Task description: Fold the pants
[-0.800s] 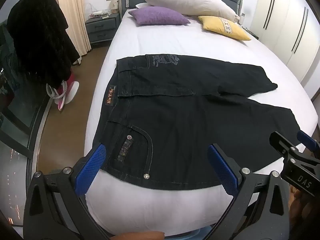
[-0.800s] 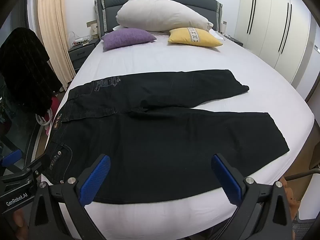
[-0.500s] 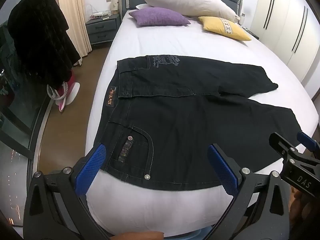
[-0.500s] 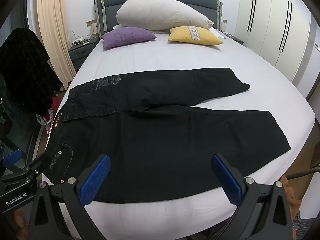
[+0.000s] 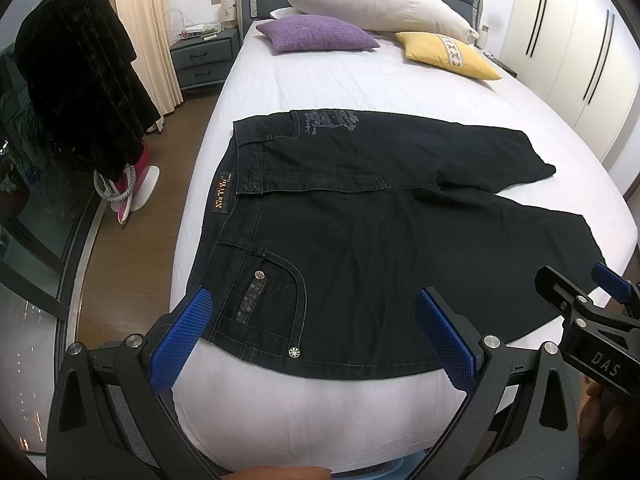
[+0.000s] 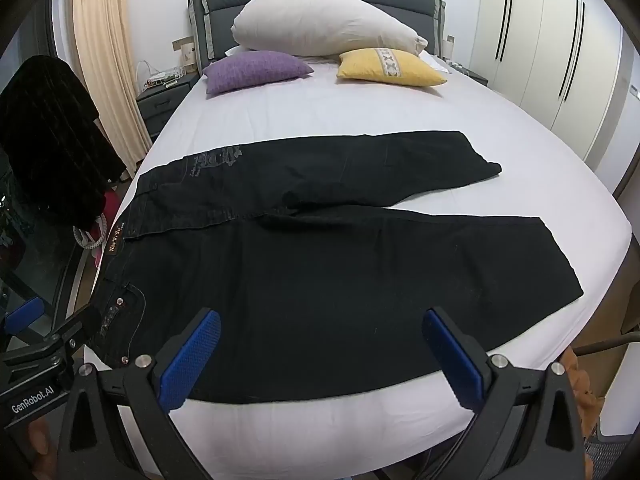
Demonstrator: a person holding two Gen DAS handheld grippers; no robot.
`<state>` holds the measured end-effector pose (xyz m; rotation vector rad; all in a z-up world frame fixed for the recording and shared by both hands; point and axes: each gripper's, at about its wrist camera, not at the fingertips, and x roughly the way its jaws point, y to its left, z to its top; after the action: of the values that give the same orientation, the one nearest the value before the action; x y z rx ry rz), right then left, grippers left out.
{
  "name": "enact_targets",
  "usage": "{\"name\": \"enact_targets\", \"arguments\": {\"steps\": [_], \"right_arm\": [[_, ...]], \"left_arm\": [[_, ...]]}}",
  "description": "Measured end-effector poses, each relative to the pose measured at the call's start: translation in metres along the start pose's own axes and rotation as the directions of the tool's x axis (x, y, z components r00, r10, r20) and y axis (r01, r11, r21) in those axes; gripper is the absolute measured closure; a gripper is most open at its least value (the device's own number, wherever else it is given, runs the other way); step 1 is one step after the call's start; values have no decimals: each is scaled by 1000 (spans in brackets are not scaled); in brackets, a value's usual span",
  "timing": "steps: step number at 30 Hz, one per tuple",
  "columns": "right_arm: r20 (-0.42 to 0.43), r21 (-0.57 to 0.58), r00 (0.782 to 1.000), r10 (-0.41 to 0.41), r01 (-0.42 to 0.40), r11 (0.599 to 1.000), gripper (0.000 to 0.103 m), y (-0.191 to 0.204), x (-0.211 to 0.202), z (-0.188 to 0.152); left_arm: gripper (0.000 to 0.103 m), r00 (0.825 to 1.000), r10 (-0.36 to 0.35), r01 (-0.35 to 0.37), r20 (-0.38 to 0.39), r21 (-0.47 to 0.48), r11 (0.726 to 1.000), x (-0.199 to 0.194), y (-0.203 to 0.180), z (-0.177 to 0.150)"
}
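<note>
Black denim pants [image 5: 380, 240] lie flat across the white bed [image 5: 360, 84], waistband at 9 o'clock. My left gripper [image 5: 312, 340] and right gripper [image 6: 320, 352] gape empty above the near edge. Heavy, limp cloth: I'd pinch waistband and hem.

change: black denim pants [image 5: 360, 240] sit slightly lower in both frames | shift: small, both views tipped upward | pants' layout: same
</note>
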<state>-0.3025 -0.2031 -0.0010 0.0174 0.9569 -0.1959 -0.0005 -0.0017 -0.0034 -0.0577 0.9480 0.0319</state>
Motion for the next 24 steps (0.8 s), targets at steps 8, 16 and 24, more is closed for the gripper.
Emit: {"name": "enact_targets", "arguments": {"steps": [8, 16, 24], "right_arm": [[-2, 3, 1000, 0, 0, 1000, 0, 1, 2, -6], [-6, 3, 1000, 2, -2, 1000, 0, 0, 2, -6], [-10, 4, 1000, 2, -2, 1000, 0, 1, 3, -7]], "left_arm": [[0, 1000, 0, 0, -1, 0, 1000, 0, -1, 0], [0, 1000, 0, 0, -2, 2, 1000, -3, -1, -2], [0, 1000, 1, -1, -4, 2, 1000, -4, -1, -3]]}}
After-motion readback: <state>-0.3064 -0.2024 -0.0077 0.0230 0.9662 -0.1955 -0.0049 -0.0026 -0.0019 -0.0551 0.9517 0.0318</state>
